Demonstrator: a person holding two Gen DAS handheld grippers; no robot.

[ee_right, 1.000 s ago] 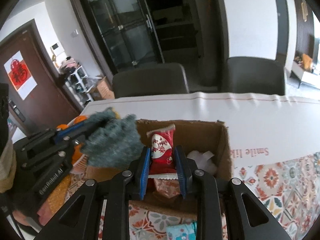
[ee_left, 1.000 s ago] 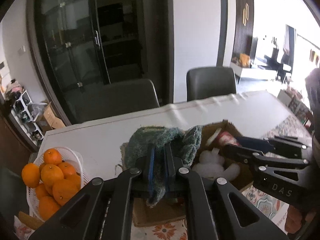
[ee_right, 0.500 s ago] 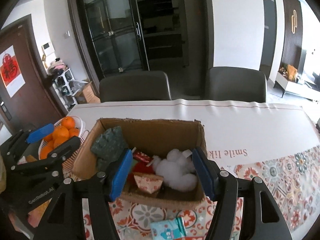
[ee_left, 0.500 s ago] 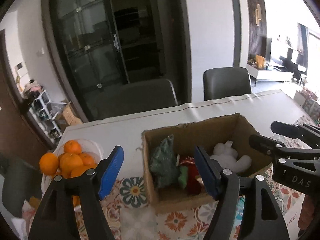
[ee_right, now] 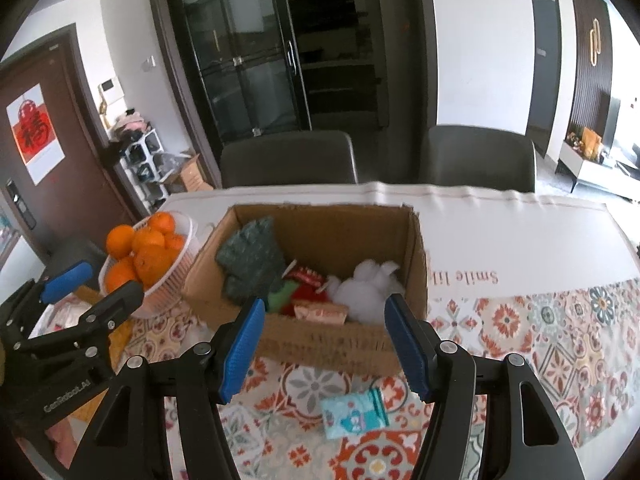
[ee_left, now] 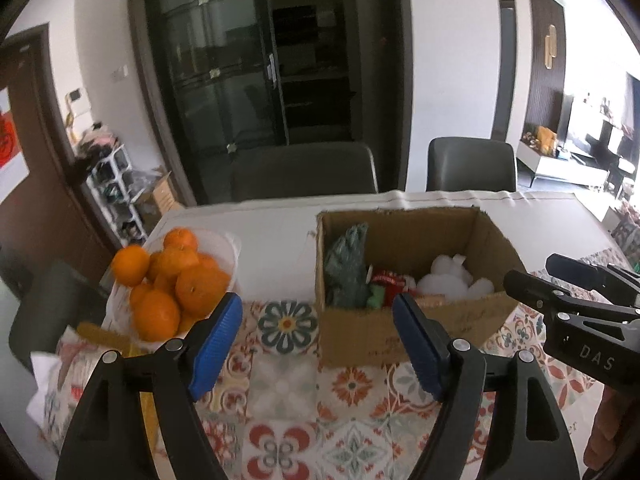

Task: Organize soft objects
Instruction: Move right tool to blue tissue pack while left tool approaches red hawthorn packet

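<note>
An open cardboard box (ee_left: 412,332) (ee_right: 320,340) stands on the patterned tablecloth. Inside lie a green knitted cloth (ee_left: 346,268) (ee_right: 250,258), red snack packets (ee_left: 386,280) (ee_right: 306,276) and a white plush toy (ee_left: 448,278) (ee_right: 366,286). My left gripper (ee_left: 318,346) is open and empty, in front of the box's left corner. My right gripper (ee_right: 324,348) is open and empty, in front of the box. A small light-blue packet (ee_right: 354,414) lies on the cloth in front of the box, below the right gripper.
A white basket of oranges (ee_left: 164,280) (ee_right: 146,256) stands left of the box. Two dark chairs (ee_right: 288,160) stand behind the table. White table covering (ee_right: 500,232) lies behind and right of the box. A paper or cloth (ee_left: 52,368) lies at the table's left edge.
Both grippers opened, dropping the green cloth and a red packet into the box, then drew back from it toward me.
</note>
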